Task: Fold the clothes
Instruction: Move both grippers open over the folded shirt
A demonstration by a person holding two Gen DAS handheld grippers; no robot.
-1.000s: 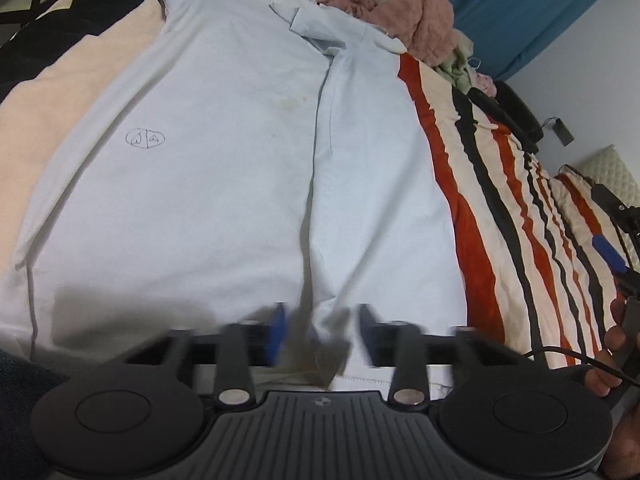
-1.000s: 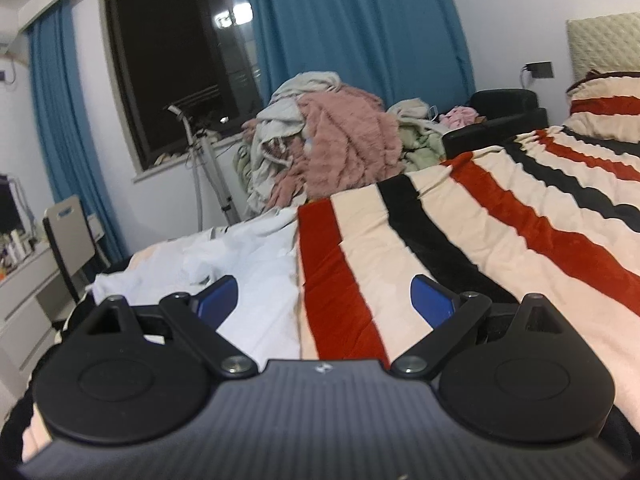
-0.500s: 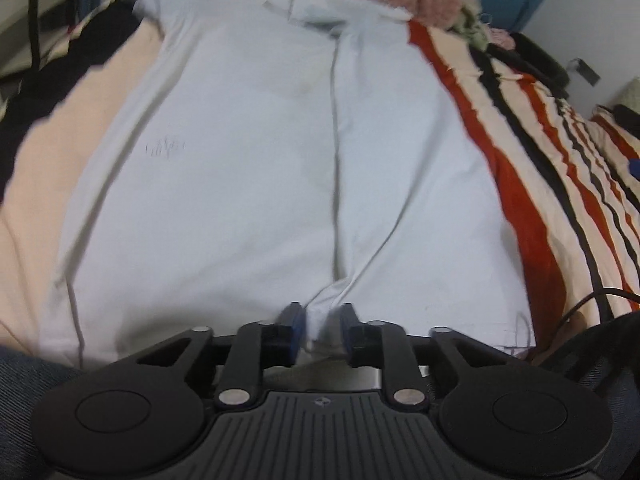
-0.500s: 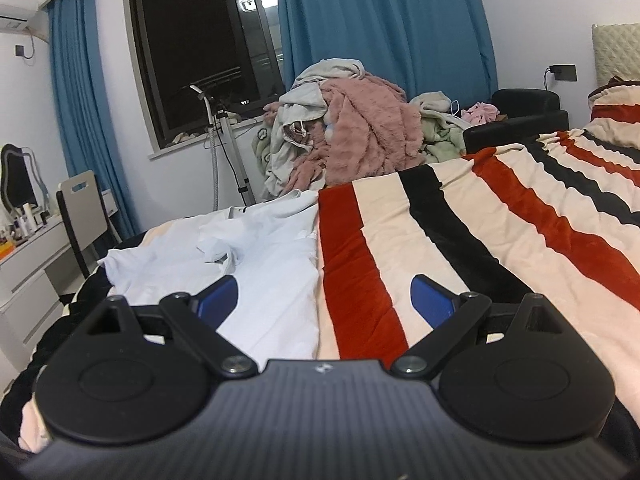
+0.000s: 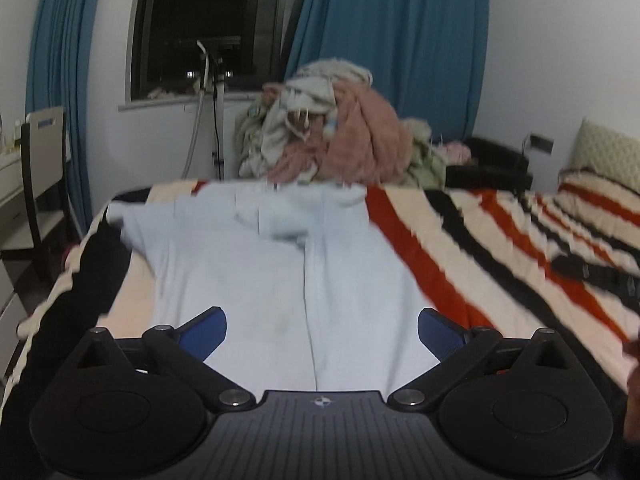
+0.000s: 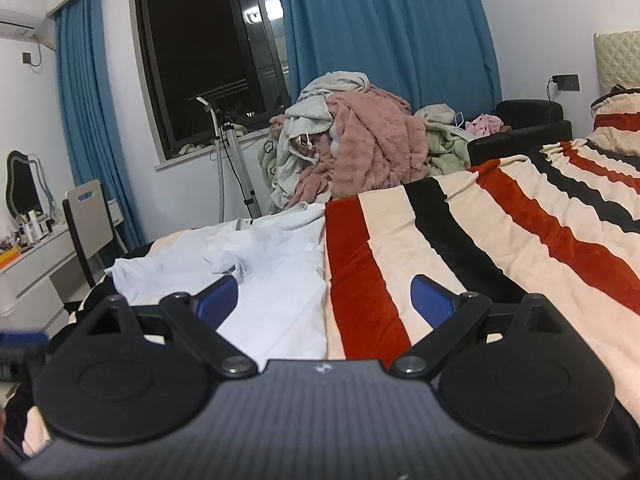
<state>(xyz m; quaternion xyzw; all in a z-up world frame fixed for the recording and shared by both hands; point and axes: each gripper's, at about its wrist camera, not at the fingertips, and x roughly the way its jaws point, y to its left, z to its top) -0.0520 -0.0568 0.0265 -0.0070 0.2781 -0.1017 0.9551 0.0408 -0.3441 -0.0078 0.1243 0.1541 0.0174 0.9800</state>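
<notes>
— On the left side of the bed point(image 5: 500, 240), what lay there?
— A pale shirt point(image 5: 280, 280), spread flat on the striped blanket point(image 6: 500, 240). Its long axis ran away from the cameras, collar toward the far edge and hem nearest. A lengthwise fold line ran down its middle.
— And the grippers?
— The left gripper point(image 5: 322, 334) hung above the hem, its blue pads spread wide, holding nothing. The right gripper point(image 6: 325, 300) hovered over the shirt's right edge and the red stripe, equally wide apart and empty.
— What stood around it?
— At far left a chair point(image 6: 86, 216) by a white desk point(image 6: 36, 256), then blue curtains point(image 6: 380, 32) flanking a dark window point(image 6: 212, 52). Beyond the collar rose a heap of clothes point(image 6: 352, 140), pink and grey. Further right sat a black armchair point(image 6: 528, 128); a pillow point(image 6: 620, 112) lay at far right.
</notes>
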